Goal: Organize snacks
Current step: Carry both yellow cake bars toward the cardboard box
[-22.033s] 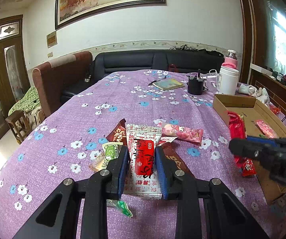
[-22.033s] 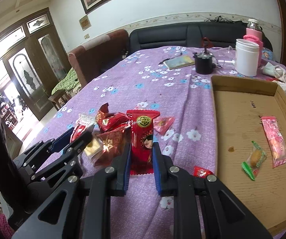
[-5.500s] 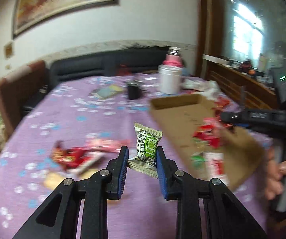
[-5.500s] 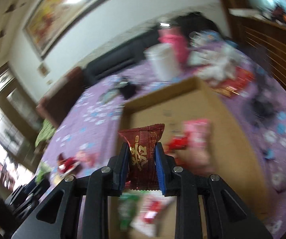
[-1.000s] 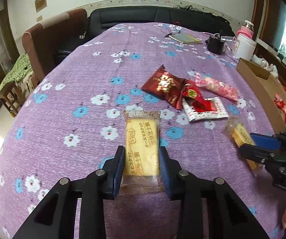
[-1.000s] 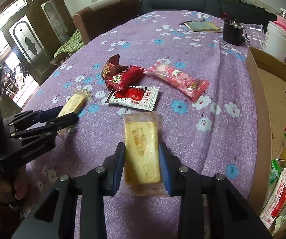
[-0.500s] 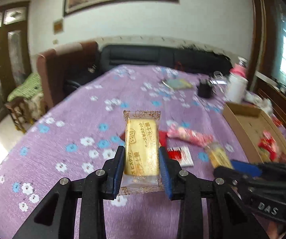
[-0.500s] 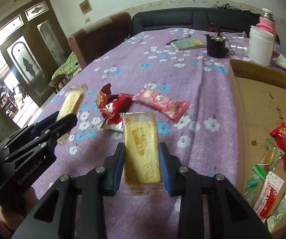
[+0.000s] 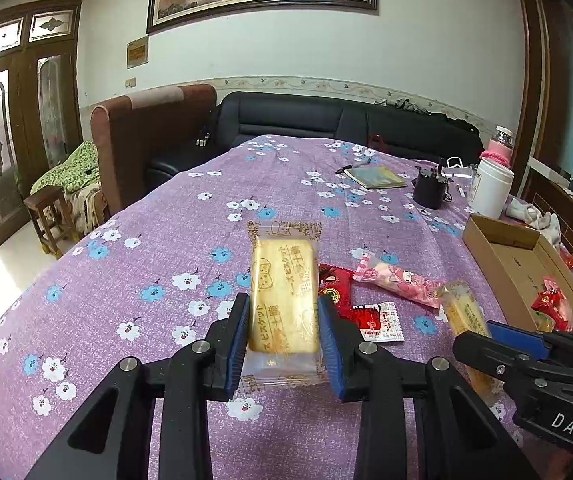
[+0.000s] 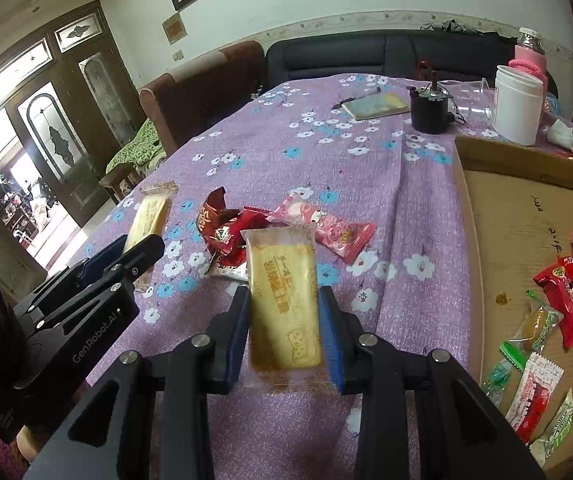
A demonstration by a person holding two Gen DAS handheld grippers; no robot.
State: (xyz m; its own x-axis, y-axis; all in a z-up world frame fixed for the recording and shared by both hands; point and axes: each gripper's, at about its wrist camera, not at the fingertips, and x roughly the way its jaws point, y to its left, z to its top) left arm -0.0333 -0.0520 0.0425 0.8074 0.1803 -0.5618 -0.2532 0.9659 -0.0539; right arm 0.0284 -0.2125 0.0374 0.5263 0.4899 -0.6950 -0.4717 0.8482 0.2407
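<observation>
My left gripper is shut on a yellow biscuit packet and holds it above the purple flowered tablecloth. My right gripper is shut on a second yellow biscuit packet, also held off the table. Each gripper shows in the other view, the left gripper with its packet and the right gripper with its packet. A pink packet, red packets and a white-red sachet lie on the cloth. The cardboard tray on the right holds several snacks.
At the table's far end stand a black pot, a white jar, a pink-capped bottle and a notebook. A black sofa and a brown armchair stand behind the table. A wooden stool stands at the left.
Both grippers have lifted their biscuit packets off the cloth and tilted up, so the views now look further across the table. Both stay shut on the packets.
</observation>
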